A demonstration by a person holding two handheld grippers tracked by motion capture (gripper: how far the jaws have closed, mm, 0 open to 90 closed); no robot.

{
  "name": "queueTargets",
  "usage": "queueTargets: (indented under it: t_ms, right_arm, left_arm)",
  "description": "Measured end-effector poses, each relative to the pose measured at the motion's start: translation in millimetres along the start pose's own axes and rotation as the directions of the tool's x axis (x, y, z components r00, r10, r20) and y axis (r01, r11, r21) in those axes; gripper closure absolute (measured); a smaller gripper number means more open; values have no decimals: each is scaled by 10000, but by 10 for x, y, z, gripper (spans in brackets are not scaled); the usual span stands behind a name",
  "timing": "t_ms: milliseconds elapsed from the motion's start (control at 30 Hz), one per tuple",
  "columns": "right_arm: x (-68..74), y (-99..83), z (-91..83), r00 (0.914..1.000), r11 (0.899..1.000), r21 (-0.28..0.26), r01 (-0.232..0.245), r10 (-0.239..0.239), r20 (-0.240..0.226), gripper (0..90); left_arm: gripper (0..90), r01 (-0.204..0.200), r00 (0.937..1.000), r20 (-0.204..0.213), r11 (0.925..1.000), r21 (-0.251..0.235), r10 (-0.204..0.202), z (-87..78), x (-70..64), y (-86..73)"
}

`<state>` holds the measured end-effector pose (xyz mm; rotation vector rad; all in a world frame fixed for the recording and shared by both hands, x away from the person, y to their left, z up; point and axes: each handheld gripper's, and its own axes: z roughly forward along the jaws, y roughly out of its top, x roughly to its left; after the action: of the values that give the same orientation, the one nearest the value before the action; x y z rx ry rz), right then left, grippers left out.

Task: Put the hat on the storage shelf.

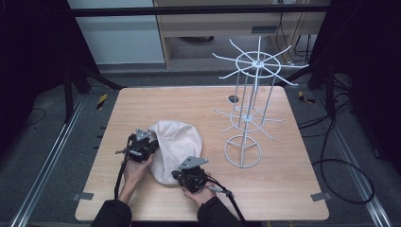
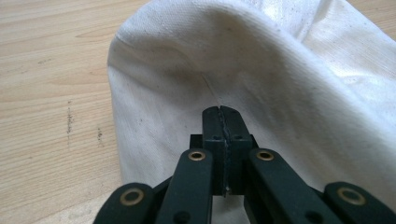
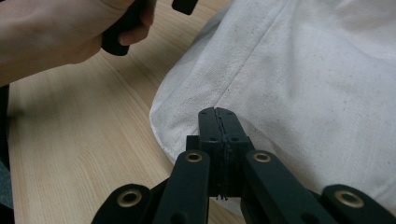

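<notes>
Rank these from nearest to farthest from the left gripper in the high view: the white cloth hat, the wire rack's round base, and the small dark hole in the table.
1. White cloth hat: right beside the left gripper.
2. Wire rack's round base: farther right, past the hat.
3. Small dark hole: toward the far edge, behind the rack.

No readable text, label, brand name, number or sign appears in any of the three views. The white cloth (image 1: 176, 149) carries no print or tag that can be read, the wooden surface (image 1: 142, 109) is unmarked apart from grain and small dark specks, and the white wire rack (image 1: 249, 106) bears no lettering. The yellow-and-black striped strips (image 1: 101, 100) on the floor beside the surface are a pattern only, without words.
</notes>
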<state>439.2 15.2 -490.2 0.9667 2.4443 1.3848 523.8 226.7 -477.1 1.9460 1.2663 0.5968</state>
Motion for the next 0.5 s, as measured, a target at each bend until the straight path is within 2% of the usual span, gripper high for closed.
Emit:
queueTargets:
  t_ms: [300, 500]
  right_arm:
    - [120, 42, 122, 9997, 9998, -104, 141, -143, -191, 900]
    - [149, 54, 180, 9995, 9997, -245, -13, 5, -317, 900]
  left_arm:
    - [900, -35, 10000, 58, 10000, -34, 35, -29, 30, 3]
    - [899, -130, 9998, 175, 9999, -114, 132, -46, 18, 7]
